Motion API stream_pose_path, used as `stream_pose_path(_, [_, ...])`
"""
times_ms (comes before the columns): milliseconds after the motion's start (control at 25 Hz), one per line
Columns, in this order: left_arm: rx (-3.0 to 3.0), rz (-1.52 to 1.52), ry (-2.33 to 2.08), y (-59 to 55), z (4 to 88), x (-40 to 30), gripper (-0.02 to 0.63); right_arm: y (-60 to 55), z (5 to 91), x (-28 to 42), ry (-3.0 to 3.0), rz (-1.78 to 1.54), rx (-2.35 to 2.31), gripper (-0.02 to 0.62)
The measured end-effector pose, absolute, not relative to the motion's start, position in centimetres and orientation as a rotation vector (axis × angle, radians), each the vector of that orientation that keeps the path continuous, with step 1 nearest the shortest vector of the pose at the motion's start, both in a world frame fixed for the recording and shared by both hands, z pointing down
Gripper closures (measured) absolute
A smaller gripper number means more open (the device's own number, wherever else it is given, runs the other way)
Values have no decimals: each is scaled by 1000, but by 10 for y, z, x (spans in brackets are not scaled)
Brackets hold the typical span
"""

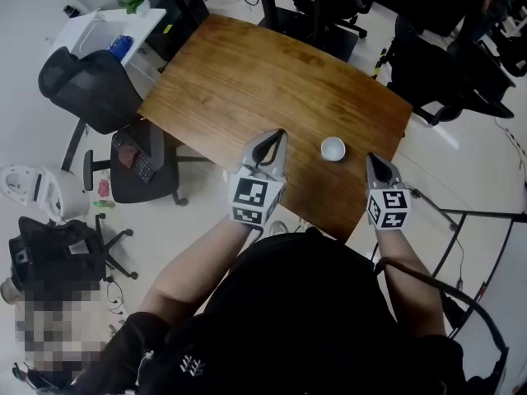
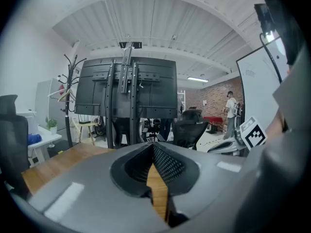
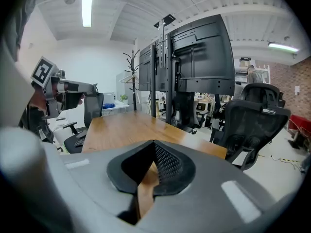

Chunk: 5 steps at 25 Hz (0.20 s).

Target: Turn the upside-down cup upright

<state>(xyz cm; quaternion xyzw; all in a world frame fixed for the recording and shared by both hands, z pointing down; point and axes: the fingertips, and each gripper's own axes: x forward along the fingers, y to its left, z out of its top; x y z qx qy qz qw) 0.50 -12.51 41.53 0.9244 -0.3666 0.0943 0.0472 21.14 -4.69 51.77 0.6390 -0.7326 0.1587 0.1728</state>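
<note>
Cup (image 1: 333, 148) sits nr table's (image 1: 247, 81) near edge, toward rt corner, btwn the grippers, touching neither. Prob light, rigid, smooth, so it may slip; pinch across wall nr rim. Left gripper (image 1: 276, 137) & right gripper (image 1: 372, 159): jaws together, empty.

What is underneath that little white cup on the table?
The small white round cup rests on the brown wooden tabletop, with bare wood showing all around it. The spot beneath it is covered by the cup itself, so whether anything lies there cannot be seen.
</note>
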Motion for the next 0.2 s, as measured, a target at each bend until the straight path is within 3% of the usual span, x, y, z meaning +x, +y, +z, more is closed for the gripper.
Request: stream_pose_path(200, [2824,284,-1115,-126,414,15,606,-49,513,214,-2085,447,1828,594])
